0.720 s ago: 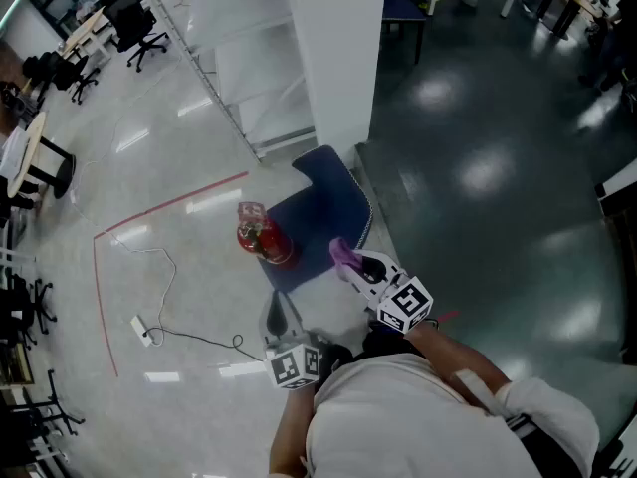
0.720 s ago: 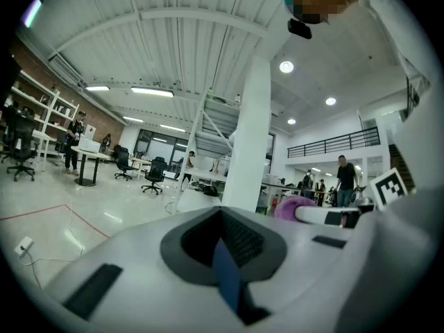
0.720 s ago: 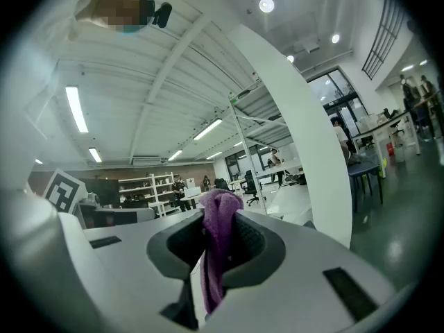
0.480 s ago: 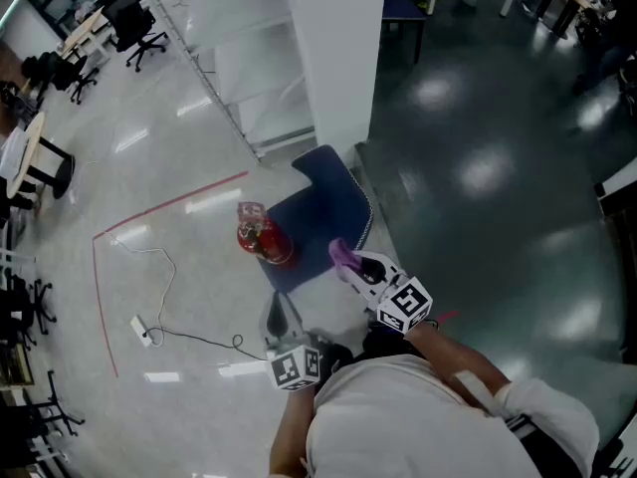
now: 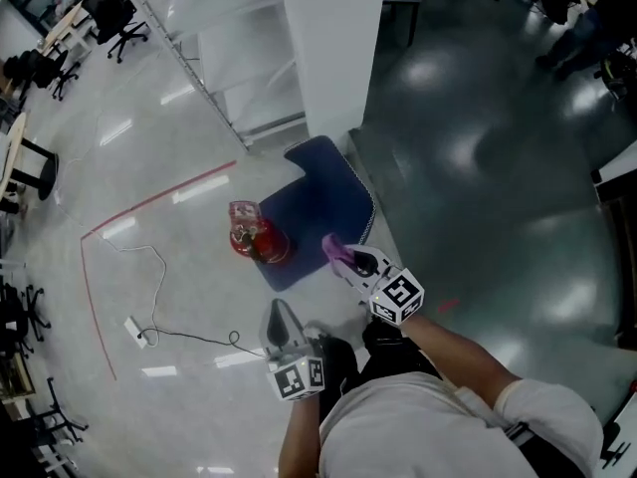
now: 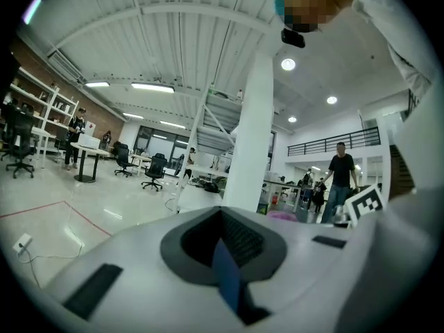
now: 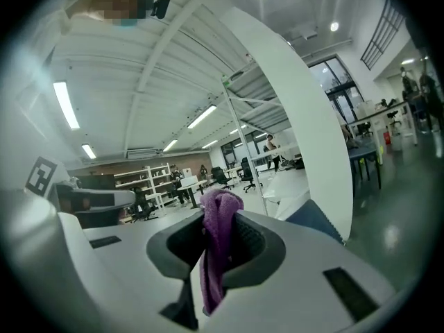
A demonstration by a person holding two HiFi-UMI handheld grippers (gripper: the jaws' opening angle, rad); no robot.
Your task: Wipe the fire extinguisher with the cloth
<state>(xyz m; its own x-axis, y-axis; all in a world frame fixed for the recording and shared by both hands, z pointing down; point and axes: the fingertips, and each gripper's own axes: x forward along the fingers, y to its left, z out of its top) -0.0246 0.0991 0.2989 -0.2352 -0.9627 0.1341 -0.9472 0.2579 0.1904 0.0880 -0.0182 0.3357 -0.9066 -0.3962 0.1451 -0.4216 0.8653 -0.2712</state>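
your right tongs [image 5: 348, 260], clamping the cloth [image 5: 332, 249], seem slightly nearer the fire extinguisher [image 5: 254, 237]; left tongs [image 5: 280, 317] closed, idle.

Person seen from above in a white T-shirt [image 5: 423, 431], short white sleeve [image 5: 542, 416] bunched on the right arm, left gripper [image 5: 278, 315] and right gripper [image 5: 350, 260] pale grey with dark ribbed jaws, left marker cube [image 5: 297, 377] and right marker cube [image 5: 395, 296] white with black square markers.

The glossy floor [image 5: 149, 147] carries a blue mat [image 5: 314, 202] just ahead of the jaws of the right gripper [image 5: 350, 259]. A red fire extinguisher [image 5: 254, 239] stands at the mat's edge, ahead of the jaws of the left gripper [image 5: 282, 319]; a power strip [image 5: 134, 331] and its cable [image 5: 189, 335] lie left of those.
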